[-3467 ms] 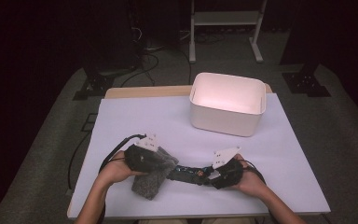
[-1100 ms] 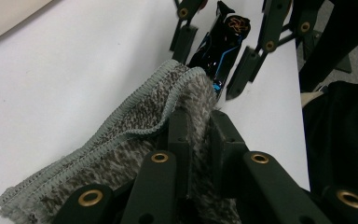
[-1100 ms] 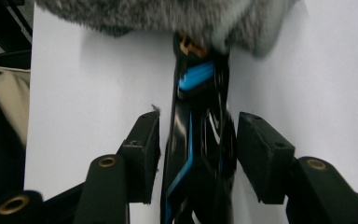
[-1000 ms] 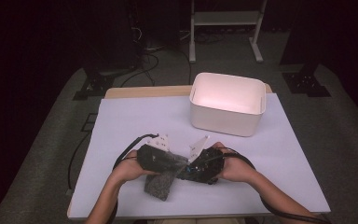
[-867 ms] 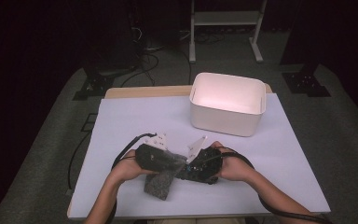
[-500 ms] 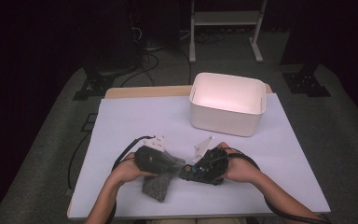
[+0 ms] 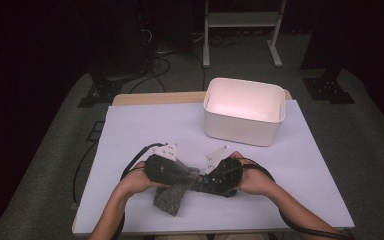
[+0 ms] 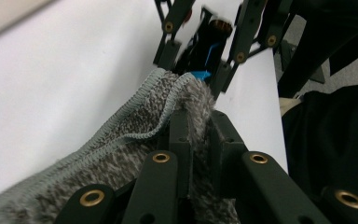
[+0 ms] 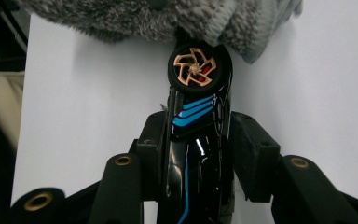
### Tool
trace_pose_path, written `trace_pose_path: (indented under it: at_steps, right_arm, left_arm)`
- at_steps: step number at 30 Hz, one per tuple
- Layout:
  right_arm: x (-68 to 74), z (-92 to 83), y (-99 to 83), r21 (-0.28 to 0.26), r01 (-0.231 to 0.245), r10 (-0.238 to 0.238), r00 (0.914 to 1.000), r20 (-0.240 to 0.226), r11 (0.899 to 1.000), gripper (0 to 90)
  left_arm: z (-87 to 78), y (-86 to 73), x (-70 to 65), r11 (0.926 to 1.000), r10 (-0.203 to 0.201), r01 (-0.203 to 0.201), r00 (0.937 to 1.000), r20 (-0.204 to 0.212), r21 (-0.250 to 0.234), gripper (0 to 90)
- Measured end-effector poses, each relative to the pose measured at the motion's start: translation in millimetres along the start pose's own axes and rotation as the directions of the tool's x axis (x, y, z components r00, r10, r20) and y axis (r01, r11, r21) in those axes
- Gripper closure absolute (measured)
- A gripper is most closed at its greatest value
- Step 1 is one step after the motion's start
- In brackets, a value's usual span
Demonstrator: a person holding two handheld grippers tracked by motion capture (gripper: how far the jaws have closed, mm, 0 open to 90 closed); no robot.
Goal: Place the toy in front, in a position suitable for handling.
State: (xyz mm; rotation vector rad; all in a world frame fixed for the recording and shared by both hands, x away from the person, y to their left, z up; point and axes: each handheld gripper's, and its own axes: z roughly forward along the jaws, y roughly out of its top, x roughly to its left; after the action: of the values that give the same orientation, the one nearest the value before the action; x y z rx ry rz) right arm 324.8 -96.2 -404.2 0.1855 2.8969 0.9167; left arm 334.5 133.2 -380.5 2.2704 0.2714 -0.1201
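My left gripper (image 7: 186, 175) is shut on a grey fuzzy cloth (image 7: 171, 197) with a stitched hem; in the left gripper view its jaws (image 8: 198, 128) pinch a fold of the cloth (image 8: 130, 140). My right gripper (image 7: 206, 183) is shut on a glossy black toy car (image 9: 196, 154) with blue stripes and a gold-spoked wheel. The two grippers face each other near the table's front edge. The car's wheel end touches the cloth (image 9: 135, 16), and the rest of the cloth hangs down onto the table. The right gripper (image 8: 205, 51) faces the left one across the cloth.
A white rectangular bin (image 7: 240, 131) stands open and empty at the back right of the white-covered table (image 7: 145, 125). Cables trail from both grippers. A dark floor with stand legs lies beyond the table.
Since the oldest frame both hands have drawn together toward the table's front middle, bringing the car against the cloth. Over the last second little has shifted.
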Motion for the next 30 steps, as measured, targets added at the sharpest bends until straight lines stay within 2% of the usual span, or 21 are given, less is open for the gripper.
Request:
trace_pose_path:
  at_steps: [4,6,8,12,17,20,23,26,30]
  right_arm:
    - [-2.1,-3.8,8.5,-0.068,0.001,-0.001,1.0000,0.003,0.998,57.5]
    - [-2.7,-11.2,10.9,-0.131,-0.008,0.008,1.0000,-0.002,0.991,57.5]
    - [-2.7,-15.6,9.3,-0.161,-0.015,0.016,0.9999,0.004,0.987,57.4]
    - [0.0,-21.3,-5.5,-0.205,-0.033,0.038,0.9991,0.020,0.978,57.4]
    - [2.3,-22.6,-34.2,-0.229,-0.087,0.095,0.9953,0.022,0.970,57.3]
    - [4.1,-27.5,-45.6,-0.278,-0.108,0.119,0.9926,0.024,0.955,57.3]
    - [5.9,-31.8,-49.9,-0.282,-0.106,0.123,0.9915,0.043,0.953,57.2]
    - [6.3,-37.7,-53.6,-0.288,-0.109,0.125,0.9913,0.040,0.951,57.0]
    - [10.6,-46.1,-54.0,-0.260,-0.083,0.101,0.9934,0.055,0.962,56.9]
  left_arm:
    - [-18.6,12.5,-3.2,0.9995,0.021,-0.022,0.9996,-0.017,-0.021,81.4]
    - [-27.4,22.0,-7.0,0.9984,0.049,-0.050,0.9983,-0.031,-0.027,81.4]
    - [-29.4,26.8,-9.1,0.9978,0.061,-0.062,0.9974,-0.038,-0.022,81.4]
    - [-22.0,31.1,-10.0,0.9981,0.062,-0.062,0.9976,-0.030,0.003,81.3]
    - [-4.8,31.8,-8.6,0.9975,0.063,-0.063,0.9980,-0.007,0.031,81.3]
    - [6.4,37.0,-7.9,0.9975,0.062,-0.062,0.9981,0.010,0.033,81.3]
    - [7.6,45.1,-8.5,0.9959,0.085,-0.085,0.9963,0.014,0.032,81.3]
    - [6.7,50.7,-11.3,0.9940,0.100,-0.100,0.9949,0.009,0.044,81.2]
    - [8.5,51.2,-13.2,0.9939,0.097,-0.097,0.9952,0.009,0.051,81.2]
